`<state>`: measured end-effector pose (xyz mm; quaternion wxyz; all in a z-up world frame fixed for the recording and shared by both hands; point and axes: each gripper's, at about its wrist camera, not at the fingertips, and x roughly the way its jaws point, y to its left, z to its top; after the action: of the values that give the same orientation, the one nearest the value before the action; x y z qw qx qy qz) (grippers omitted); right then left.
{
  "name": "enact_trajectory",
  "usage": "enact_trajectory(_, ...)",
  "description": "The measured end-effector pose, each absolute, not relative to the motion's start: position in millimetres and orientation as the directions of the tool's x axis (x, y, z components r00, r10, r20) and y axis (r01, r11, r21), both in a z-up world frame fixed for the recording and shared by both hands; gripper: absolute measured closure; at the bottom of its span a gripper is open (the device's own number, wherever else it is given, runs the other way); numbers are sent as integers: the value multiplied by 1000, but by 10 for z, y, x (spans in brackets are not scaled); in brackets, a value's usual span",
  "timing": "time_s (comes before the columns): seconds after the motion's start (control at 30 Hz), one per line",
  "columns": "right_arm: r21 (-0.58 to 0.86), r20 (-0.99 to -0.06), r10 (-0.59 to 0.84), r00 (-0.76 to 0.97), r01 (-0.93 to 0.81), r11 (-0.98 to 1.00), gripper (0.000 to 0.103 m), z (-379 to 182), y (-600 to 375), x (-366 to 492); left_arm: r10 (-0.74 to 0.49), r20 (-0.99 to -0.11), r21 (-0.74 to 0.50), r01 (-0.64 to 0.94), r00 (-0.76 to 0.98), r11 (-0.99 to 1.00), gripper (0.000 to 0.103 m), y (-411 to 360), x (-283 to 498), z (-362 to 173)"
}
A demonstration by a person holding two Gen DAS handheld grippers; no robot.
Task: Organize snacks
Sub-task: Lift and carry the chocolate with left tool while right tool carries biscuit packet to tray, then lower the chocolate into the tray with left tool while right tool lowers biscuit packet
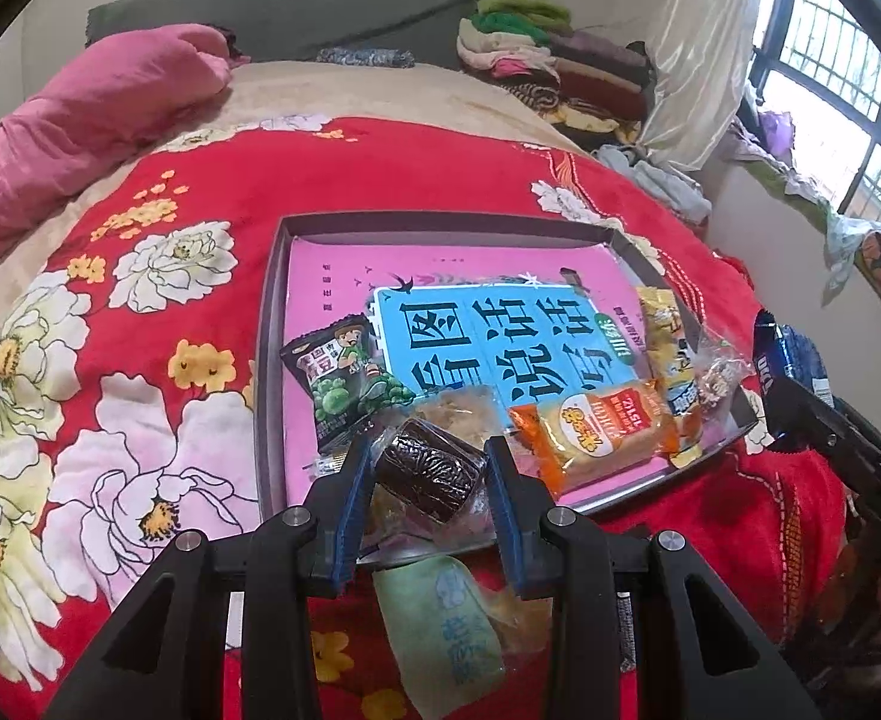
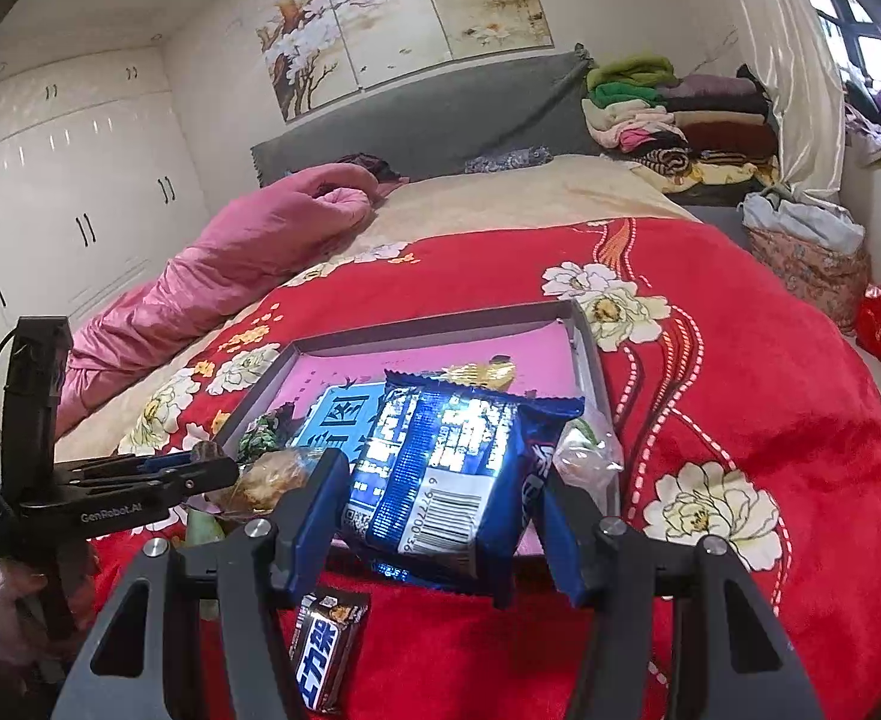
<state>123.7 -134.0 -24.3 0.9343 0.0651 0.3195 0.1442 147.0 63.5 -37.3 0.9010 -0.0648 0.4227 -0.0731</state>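
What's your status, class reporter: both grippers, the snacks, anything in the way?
Left gripper shut on dark cake over tray. Right gripper shut on blue packet. Snickers bar, green packet on blanket.

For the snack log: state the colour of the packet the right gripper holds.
Blue packet, with a white barcode panel; clearest in the right wrist view.

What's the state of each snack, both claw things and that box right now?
left gripper: shut on brown cake
brown cake: wrapped, gripped over the box edge
right gripper: shut on blue packet
blue packet: sealed, held up
box: open, holding snacks
orange packet: sealed, lying in box
chocolate bar: wrapped, on blanket
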Motion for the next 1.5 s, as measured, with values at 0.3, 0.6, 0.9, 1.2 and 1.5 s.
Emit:
enact_trajectory(0.3, 190, -584, 324, 744, -262, 946, 43, -299, -1166, 1338, -183, -765, -178, 71, 617, 981, 65, 660, 1517, -446)
enact_trajectory(0.6, 178, -591, 318, 741, -265, 948, 43, -351, -1126, 1407, -179, -769, -174, 70, 614, 982, 65, 666, 1527, -453)
enact_trajectory(0.9, 156, -613, 313, 726, -277, 948, 43, -400, -1017, 1538, -178, -771, -171, 71, 612, 983, 65, 662, 1524, -453)
enact_trajectory(1.2, 135, -651, 288, 702, -267, 954, 43, -536, -981, 1662, -177, -772, -169, 71, 610, 983, 65, 660, 1526, -455)
enact_trajectory(1.5, 127, -660, 240, 712, -209, 970, 42, -591, -1094, 1704, -182, -773, -176, 70, 607, 982, 64, 666, 1541, -458)
